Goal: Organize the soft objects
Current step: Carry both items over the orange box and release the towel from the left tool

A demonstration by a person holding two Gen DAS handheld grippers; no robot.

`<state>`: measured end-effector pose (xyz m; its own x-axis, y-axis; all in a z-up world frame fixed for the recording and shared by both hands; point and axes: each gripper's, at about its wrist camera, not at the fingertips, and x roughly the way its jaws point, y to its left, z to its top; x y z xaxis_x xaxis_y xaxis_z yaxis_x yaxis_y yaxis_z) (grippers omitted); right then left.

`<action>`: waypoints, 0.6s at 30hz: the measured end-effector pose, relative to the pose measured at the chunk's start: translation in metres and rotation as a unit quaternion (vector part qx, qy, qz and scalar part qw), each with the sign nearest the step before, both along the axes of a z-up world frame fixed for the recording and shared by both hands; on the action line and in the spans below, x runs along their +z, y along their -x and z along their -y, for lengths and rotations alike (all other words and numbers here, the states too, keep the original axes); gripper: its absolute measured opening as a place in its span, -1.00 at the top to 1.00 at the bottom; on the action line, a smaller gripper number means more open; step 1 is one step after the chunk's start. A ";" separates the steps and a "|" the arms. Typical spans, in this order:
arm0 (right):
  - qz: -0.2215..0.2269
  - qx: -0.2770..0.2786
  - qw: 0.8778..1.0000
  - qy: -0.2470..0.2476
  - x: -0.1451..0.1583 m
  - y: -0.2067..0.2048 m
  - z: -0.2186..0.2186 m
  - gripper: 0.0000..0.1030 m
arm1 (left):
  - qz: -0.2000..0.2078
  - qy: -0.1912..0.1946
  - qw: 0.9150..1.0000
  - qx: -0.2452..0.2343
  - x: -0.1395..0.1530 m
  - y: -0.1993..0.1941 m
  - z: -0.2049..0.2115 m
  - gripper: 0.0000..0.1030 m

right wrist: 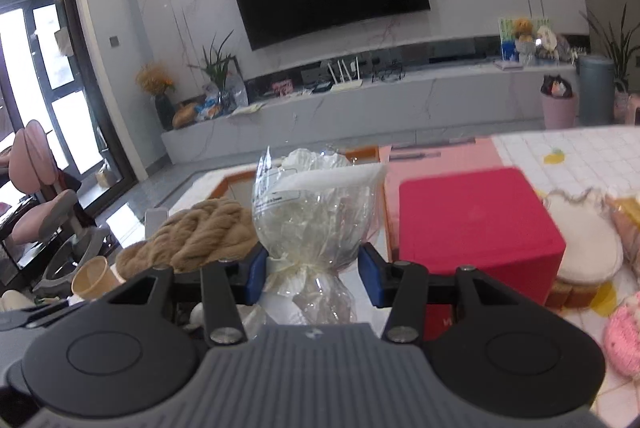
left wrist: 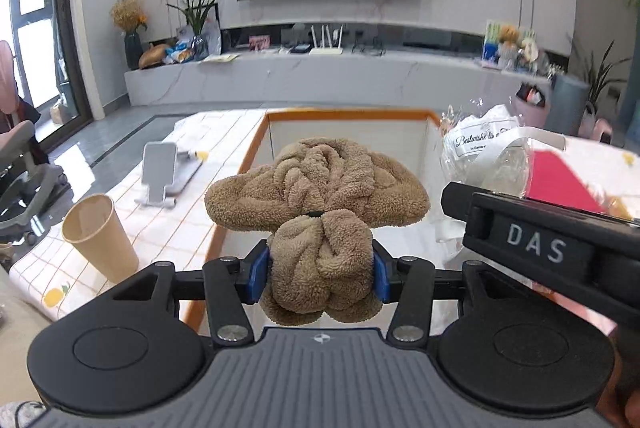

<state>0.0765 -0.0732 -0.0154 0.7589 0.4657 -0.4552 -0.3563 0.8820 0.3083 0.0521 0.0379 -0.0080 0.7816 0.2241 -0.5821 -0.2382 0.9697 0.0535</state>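
My left gripper (left wrist: 321,272) is shut on a brown fuzzy knotted plush (left wrist: 320,187) and holds it in the air over the white bin with an orange rim (left wrist: 344,115). The plush also shows in the right wrist view (right wrist: 196,236). My right gripper (right wrist: 312,278) stands around the tied neck of a clear cellophane bag with white stuffing (right wrist: 316,211); its blue pads sit at the bag's sides with a small gap on the right. The bag also shows in the left wrist view (left wrist: 486,155), to the right of the plush.
A paper cup (left wrist: 100,236) and a phone on a stand (left wrist: 160,171) sit left of the bin on the checked tablecloth. A red box (right wrist: 476,224), a white round cushion (right wrist: 584,248) and a pink knitted item (right wrist: 624,340) lie at the right.
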 end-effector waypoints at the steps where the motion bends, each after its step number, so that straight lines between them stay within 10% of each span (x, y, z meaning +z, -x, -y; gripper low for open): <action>1: -0.001 0.005 1.000 0.000 -0.001 -0.001 0.000 0.08 | -0.004 -0.006 1.000 0.006 -0.002 -0.001 0.002 -0.14; 11: -0.004 0.014 1.000 -0.014 -0.013 -0.004 0.003 0.09 | 0.019 -0.048 0.996 0.067 0.010 0.006 -0.001 -0.67; 18: -0.019 0.020 0.999 -0.024 -0.012 -0.012 0.007 0.12 | 0.014 -0.054 0.996 0.071 0.028 0.017 -0.022 -0.70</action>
